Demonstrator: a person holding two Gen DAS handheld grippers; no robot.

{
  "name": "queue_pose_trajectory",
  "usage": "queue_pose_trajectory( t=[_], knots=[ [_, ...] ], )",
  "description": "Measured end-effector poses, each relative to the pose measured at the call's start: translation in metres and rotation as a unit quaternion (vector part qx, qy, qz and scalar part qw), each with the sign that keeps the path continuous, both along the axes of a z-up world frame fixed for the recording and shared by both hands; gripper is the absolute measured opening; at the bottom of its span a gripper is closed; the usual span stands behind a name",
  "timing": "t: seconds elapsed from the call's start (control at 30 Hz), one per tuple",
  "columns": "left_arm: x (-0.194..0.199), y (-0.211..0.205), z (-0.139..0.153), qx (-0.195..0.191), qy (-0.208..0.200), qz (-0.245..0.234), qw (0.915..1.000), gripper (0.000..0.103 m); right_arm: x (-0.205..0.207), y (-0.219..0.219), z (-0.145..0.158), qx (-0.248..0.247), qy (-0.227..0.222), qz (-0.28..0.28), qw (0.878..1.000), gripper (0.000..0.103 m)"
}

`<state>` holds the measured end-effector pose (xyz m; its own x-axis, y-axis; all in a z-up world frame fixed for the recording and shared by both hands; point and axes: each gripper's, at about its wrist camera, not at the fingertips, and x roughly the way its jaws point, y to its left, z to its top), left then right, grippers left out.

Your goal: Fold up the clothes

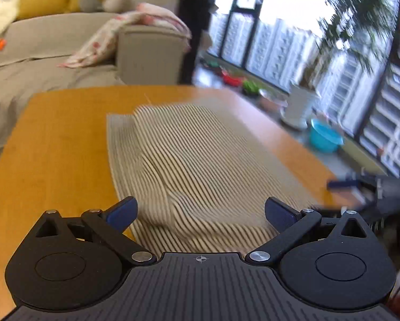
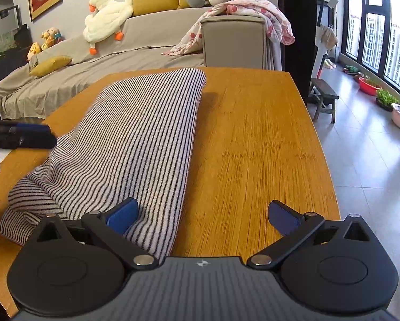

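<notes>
Stripes fill my left wrist view: the striped garment lies on the wooden table, already doubled lengthwise into a long band, with a loose lump of cloth bunched at the near end just ahead of my left gripper. Its jaws are spread wide and hold nothing, the blue pads straddling that lump. This picture is smeared, so I cannot tell whether the pads touch the fabric. At the far right edge I make out the blurred right gripper. In the right wrist view, the garment sits on the left part of the table, its straight folded edge running away from me; my right gripper is likewise released and empty, one pad over the near corner of the cloth, the other over bare wood. The other gripper shows at the left edge beside the cloth. To do the next fold well, I judge I should smooth the bunched end first, pinch both near corners through all layers, lift evenly and lay them squarely on the far edge.
</notes>
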<state>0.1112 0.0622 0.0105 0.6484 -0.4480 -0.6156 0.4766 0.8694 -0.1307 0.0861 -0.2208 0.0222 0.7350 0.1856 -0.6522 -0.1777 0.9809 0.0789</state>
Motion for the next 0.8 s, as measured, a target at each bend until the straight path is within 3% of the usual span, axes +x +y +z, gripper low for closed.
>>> queue_pose_trajectory(
  t=[0.07,0.2,0.3,0.4,0.5,0.57,0.7,0.8],
  knots=[
    [-0.005,-0.004,-0.009,0.044,-0.004,0.000,0.9990,0.103,-0.001,0.001,0.001,-0.003,-0.003,0.000,1.000,0.103],
    [-0.014,0.008,-0.012,0.046,0.000,0.009,0.9989,0.103,-0.005,0.007,0.005,-0.021,-0.019,0.005,1.000,0.103],
    [-0.020,0.017,-0.013,0.046,0.004,0.015,0.9988,0.103,-0.014,0.023,0.022,-0.056,-0.081,0.039,0.994,0.103],
    [-0.020,0.018,-0.013,0.042,0.007,0.018,0.9989,0.103,-0.022,0.036,0.040,-0.035,-0.131,0.094,0.986,0.103],
    [-0.018,0.015,-0.013,0.047,0.004,0.020,0.9987,0.103,-0.012,0.054,0.032,-0.073,-0.105,0.124,0.984,0.103],
    [-0.020,0.014,-0.011,0.052,0.000,0.017,0.9985,0.103,-0.009,0.064,0.013,-0.111,-0.065,0.147,0.981,0.103],
    [-0.023,0.015,-0.010,0.050,0.002,0.008,0.9987,0.103,-0.020,0.061,0.014,-0.106,-0.074,0.151,0.980,0.103],
    [-0.024,0.016,-0.006,0.047,0.003,0.006,0.9989,0.103,-0.038,0.061,0.026,-0.111,-0.105,0.182,0.971,0.103]
  ],
)
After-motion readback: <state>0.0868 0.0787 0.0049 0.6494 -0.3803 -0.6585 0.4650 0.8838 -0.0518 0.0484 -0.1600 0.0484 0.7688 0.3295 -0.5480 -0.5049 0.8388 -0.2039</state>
